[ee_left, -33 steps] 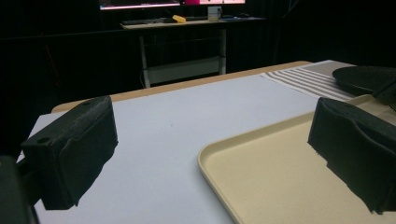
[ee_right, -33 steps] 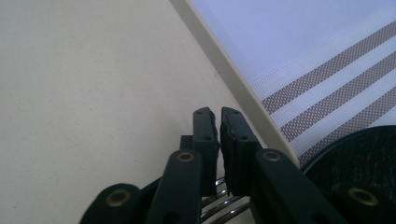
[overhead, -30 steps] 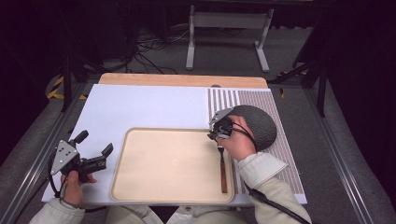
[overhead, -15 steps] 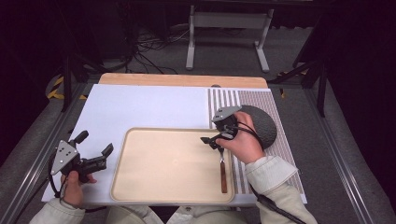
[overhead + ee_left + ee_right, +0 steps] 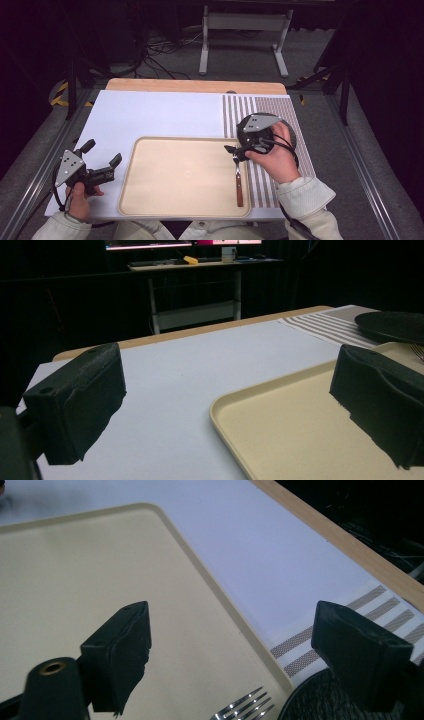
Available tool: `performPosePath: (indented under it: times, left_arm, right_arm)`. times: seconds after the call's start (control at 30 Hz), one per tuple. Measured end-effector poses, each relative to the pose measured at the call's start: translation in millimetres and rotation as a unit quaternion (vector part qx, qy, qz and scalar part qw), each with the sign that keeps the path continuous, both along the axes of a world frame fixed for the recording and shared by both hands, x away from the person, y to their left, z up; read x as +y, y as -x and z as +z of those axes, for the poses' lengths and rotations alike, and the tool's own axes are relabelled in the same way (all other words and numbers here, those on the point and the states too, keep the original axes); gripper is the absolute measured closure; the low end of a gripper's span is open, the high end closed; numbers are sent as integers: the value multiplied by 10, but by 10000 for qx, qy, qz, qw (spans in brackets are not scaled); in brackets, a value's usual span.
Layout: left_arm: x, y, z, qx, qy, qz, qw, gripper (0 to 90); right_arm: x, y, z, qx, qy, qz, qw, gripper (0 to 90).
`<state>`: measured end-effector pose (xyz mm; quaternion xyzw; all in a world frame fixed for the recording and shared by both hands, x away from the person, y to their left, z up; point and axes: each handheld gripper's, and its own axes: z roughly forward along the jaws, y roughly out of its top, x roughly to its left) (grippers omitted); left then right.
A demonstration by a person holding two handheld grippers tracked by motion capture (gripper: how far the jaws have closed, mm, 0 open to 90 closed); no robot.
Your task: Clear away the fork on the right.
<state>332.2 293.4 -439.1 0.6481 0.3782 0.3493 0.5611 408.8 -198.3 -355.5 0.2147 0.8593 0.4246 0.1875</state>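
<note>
The fork (image 5: pixel 238 179) looks thin, hard and slippery, so grab its brown handle; both grippers, left (image 5: pixel 104 168) and right (image 5: pixel 234 152), are wide apart.

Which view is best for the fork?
High view: the whole fork shows, wooden handle to tines, lying in the tray along its right edge. The right gripper view catches just the tine tips; the left gripper view shows a faint sliver of tines at the far right.

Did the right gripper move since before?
Yes. The right gripper slid toward the person, along the tray's right edge, nearer the fork.
</note>
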Motion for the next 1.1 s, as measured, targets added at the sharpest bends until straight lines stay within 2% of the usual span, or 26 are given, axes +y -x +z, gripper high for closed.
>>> performPosePath:
  times: [0.27,0.3,0.43,0.53,0.7,0.8,1.1]
  left_arm:
    - [7,9,3,4,-8,19,10000,19]
    - [7,9,3,4,-8,19,10000,19]
    - [9,11,3,3,-2,28,10000,19]
    - [10,12,4,13,-10,26,10000,19]
    - [8,14,4,4,-6,34,10000,19]
    - [9,13,4,8,-6,36,10000,19]
    - [10,15,5,-5,19,31,10000,19]
  right_arm:
    - [-339,137,-18,-252,-494,-187,9983,159]
    - [-339,137,-18,-252,-494,-187,9983,159]
    - [-504,207,-69,-375,-728,-240,9964,152]
    - [-602,262,-124,-436,-922,-313,9943,149]
    - [-739,326,-235,-501,-1111,-430,9916,145]
    - [-842,366,-317,-580,-1328,-559,9879,139]
    - [-1040,468,-473,-708,-1619,-744,9814,135]
